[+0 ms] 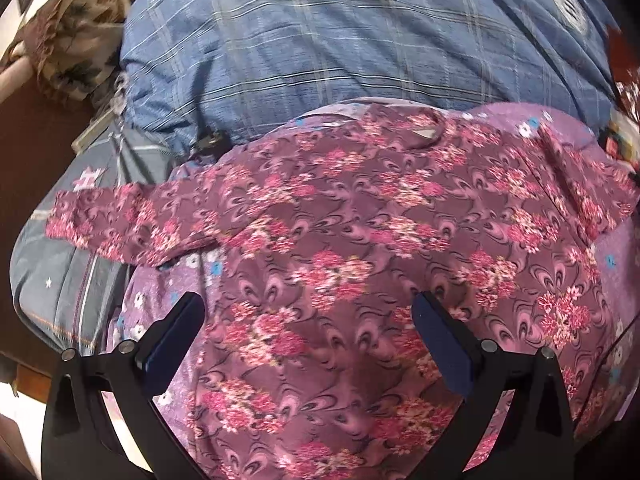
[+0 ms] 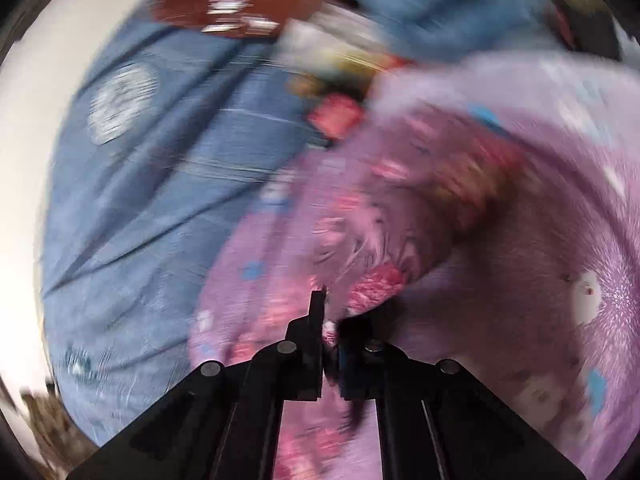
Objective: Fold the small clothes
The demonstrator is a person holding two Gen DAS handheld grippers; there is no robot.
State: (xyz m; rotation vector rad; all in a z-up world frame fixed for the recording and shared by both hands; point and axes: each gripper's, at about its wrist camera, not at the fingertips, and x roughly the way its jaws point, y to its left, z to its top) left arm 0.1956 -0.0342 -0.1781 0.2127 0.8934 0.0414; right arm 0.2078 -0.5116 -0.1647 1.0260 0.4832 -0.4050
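Maroon floral cotton garment [image 1: 340, 240]: my right gripper [image 2: 330, 320] pinches its edge, left gripper [image 1: 308, 320] gapes empty at six o'clock; blur suggests haste, so the hem may slip.

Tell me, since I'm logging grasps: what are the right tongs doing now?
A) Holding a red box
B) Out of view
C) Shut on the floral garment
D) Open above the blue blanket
C: in the blurred right wrist view, the right tongs pinch a fold of the floral garment.
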